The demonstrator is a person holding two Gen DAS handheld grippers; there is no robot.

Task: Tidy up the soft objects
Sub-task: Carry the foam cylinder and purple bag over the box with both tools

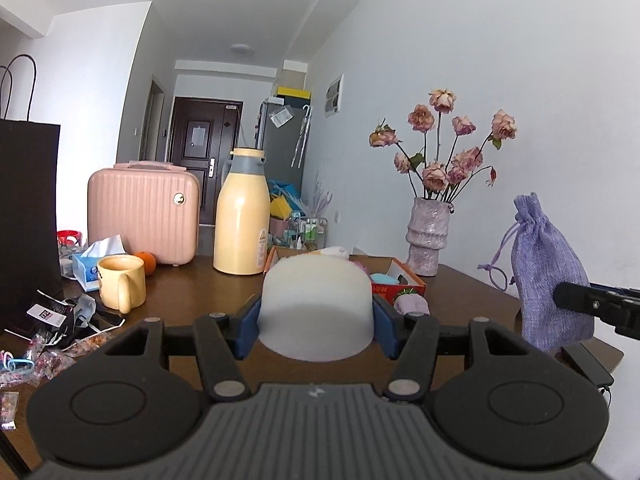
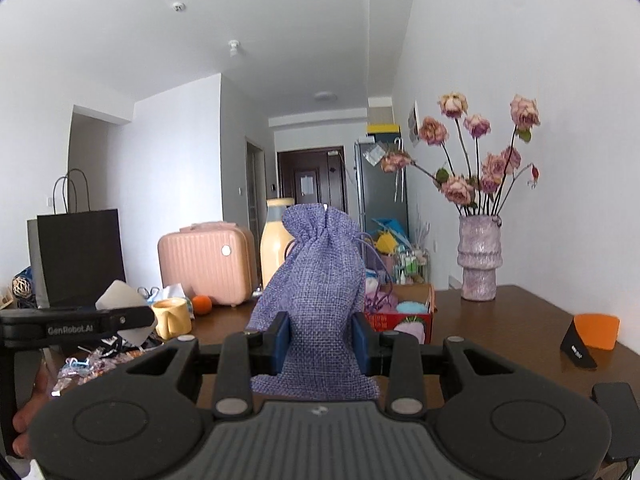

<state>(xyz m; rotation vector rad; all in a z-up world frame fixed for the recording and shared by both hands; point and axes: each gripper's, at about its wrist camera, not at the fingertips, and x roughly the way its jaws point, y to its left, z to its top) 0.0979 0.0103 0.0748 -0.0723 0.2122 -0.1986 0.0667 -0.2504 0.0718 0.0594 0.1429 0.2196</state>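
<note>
Between the left tongs, held clear above the desk: a white foam block, pinched at both sides by the blue pads. Between the right tongs: a purple pouch, gripped low on its body, drawstring neck upright. Just ahead of both: an open box with other soft pieces already inside, seemingly the goal.

Best carried forward one load at a time, to keep the two tongs from crowding over the box. Worth lowering each piece well inside the rim before loosening the grip, since foam may spring and the pouch may flop over the edge. Advisable to keep clear of the flask to the left of the box and the vase to its right, both likely to tip if knocked.
</note>
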